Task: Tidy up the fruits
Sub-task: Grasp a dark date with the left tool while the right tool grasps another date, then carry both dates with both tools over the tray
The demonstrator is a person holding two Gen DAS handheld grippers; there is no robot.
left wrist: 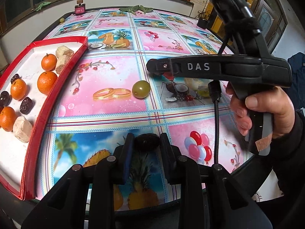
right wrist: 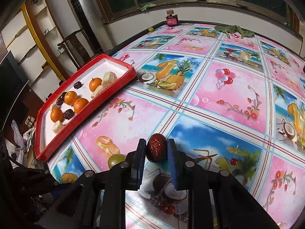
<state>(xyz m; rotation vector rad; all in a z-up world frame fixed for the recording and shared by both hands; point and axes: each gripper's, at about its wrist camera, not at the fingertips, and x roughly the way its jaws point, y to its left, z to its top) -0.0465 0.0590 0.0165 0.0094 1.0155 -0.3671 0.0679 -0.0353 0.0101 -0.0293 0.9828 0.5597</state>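
Note:
My left gripper (left wrist: 146, 143) is shut on a dark wrinkled date (left wrist: 147, 142), low over the patterned tablecloth. My right gripper (right wrist: 156, 149) is shut on a glossy red-brown date (right wrist: 156, 150); from the left wrist view it appears side-on (left wrist: 152, 66), held by a hand (left wrist: 266, 110). A green grape (left wrist: 141, 89) (right wrist: 116, 160) lies on the cloth between the two grippers. The red tray (left wrist: 47, 122) (right wrist: 99, 103) to the left holds several oranges (left wrist: 47, 82) (right wrist: 81, 105), dates (left wrist: 26, 105) and pale chunks (left wrist: 22, 128).
A small green fruit (left wrist: 61, 20) (right wrist: 150, 29), a pink bottle (left wrist: 80, 9) (right wrist: 172, 20) and green leaves (left wrist: 136, 9) (right wrist: 234, 29) sit along the table's far edge. A cable (left wrist: 216, 129) hangs from the right gripper. The near table edge runs just below both grippers.

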